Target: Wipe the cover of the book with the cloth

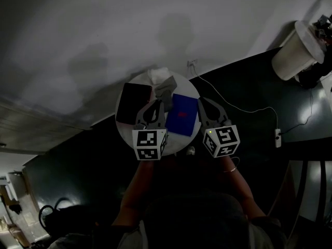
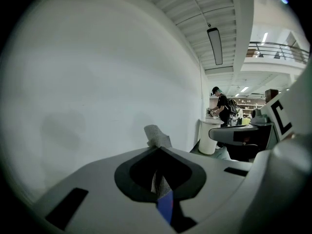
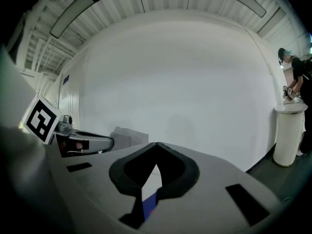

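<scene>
A small round white table [image 1: 127, 134] carries a blue book [image 1: 184, 114] and, to its left, a dark book [image 1: 132, 104]. My left gripper [image 1: 161, 104] hangs over the gap between the two books, shut on a grey cloth [image 1: 165, 88]. In the left gripper view the cloth [image 2: 157, 135] sticks up past the closed tips of the left gripper [image 2: 158, 147], and a sliver of the blue book [image 2: 165, 206] shows below. My right gripper [image 1: 202, 102] is over the blue book's right edge. Its tips [image 3: 156, 144] meet, shut, with nothing between them.
A crumpled white cloth [image 1: 157, 74] lies at the table's far edge. A white wall rises just behind. A cable runs over the dark floor to a power strip [image 1: 278, 137]. A white cylindrical stand [image 1: 294, 51] is far right, with a person [image 2: 223, 108] beside it.
</scene>
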A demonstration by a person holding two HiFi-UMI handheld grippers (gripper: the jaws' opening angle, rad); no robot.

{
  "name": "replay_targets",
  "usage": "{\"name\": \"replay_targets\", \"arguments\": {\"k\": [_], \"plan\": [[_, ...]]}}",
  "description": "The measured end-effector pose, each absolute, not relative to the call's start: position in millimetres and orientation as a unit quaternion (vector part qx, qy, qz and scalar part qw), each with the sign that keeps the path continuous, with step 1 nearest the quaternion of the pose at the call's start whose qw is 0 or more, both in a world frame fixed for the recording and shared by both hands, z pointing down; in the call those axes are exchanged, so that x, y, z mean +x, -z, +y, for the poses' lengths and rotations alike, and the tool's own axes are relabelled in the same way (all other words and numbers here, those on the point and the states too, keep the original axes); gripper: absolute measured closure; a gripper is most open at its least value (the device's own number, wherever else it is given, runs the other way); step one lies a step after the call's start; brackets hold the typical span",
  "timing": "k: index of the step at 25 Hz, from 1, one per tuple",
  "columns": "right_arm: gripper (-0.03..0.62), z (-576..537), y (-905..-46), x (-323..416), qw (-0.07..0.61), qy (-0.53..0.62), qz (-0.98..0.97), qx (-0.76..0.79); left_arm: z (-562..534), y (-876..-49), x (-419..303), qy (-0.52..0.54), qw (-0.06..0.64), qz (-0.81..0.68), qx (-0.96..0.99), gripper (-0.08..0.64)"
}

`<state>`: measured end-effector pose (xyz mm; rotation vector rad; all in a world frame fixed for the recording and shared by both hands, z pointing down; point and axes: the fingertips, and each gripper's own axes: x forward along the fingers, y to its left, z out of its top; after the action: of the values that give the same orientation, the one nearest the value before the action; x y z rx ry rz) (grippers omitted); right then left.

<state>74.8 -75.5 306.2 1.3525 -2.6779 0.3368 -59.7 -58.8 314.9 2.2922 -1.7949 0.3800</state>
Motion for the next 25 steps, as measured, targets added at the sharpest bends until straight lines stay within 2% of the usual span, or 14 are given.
{"name": "replay_targets", "arguments": {"k": [25], "plan": [[0.565,-76.0,-303.3,78.3,0.053,-0.101,-0.893,0.435,-56.3,-306.2,-62.9,-0.123,0.096,-0.622,0.767,0.537]]}}
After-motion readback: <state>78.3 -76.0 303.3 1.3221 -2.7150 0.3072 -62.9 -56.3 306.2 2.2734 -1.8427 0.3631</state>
